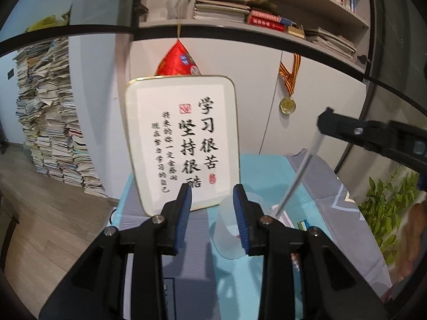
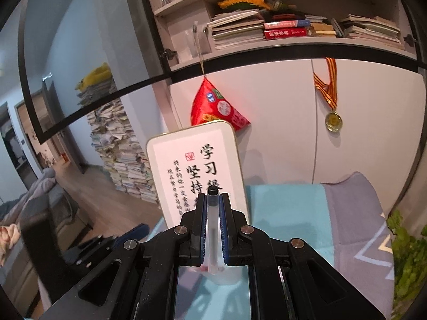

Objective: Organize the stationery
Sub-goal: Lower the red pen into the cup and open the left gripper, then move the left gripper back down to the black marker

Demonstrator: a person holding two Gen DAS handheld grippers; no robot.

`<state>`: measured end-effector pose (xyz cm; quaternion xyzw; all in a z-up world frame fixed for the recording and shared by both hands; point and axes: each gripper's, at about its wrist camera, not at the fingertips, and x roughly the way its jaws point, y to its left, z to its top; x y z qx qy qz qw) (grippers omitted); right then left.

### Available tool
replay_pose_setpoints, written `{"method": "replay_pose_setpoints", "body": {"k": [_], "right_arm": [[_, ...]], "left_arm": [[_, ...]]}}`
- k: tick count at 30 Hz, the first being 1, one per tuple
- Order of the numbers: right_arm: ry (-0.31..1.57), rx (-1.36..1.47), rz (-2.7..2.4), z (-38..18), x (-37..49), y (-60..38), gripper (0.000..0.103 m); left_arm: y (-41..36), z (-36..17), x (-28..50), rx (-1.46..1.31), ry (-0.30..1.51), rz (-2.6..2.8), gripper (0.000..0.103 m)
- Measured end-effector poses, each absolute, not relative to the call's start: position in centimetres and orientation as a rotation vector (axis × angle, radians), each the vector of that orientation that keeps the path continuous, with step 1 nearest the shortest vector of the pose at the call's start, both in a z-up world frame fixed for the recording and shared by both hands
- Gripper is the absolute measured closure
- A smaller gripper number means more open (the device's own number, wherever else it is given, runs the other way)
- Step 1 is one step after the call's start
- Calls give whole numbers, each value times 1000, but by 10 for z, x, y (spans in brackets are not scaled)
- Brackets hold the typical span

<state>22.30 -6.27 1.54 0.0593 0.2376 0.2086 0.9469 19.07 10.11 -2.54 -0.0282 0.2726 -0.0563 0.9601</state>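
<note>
Clear plastic, light and slick, the pen (image 2: 213, 229) sits clamped mid-barrel in my right tool (image 2: 213, 200); my left tool (image 1: 212, 200) gapes empty beside the frosted cup (image 1: 226, 237).

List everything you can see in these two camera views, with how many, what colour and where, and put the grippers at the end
Pen: one, clear with black cap, clamped in the right gripper.
Cup: one, frosted translucent, on the teal cloth behind the left gripper's fingers.
Calligraphy plaque: one, white with gold rim, standing at the back of the table.
Tablecloth: one, teal and grey, covering the table.
Medal: one, gold on a red-yellow ribbon, hanging on the cabinet.
Red pouch: one, hanging behind the plaque.
Paper stack: one tall pile, on the floor at left.
Shelf books: several, mixed colours, above.
Plant: one, green, far right.
Left gripper: black with blue pads, open, empty.
Right gripper: black, shut on the pen.
</note>
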Motion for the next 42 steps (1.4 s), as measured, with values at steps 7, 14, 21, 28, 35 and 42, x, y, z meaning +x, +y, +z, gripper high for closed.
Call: {"method": "replay_pose_setpoints", "body": {"k": [7, 14, 21, 28, 35, 42], "right_arm": [[473, 61, 389, 8, 228, -46, 93], [517, 33, 371, -6, 235, -43, 93], [588, 5, 373, -25, 238, -37, 93], [631, -14, 373, -38, 237, -35, 93], [695, -1, 376, -53, 236, -38, 93], [724, 19, 389, -55, 224, -44, 93]], "left_arm": [[115, -29, 184, -81, 559, -96, 73], [112, -38, 182, -69, 588, -109, 73], [109, -46, 178, -54, 609, -120, 73], [112, -51, 174, -60, 629, -115, 73], [109, -52, 168, -43, 635, -121, 73], [103, -54, 161, -35, 649, -127, 73]]}}
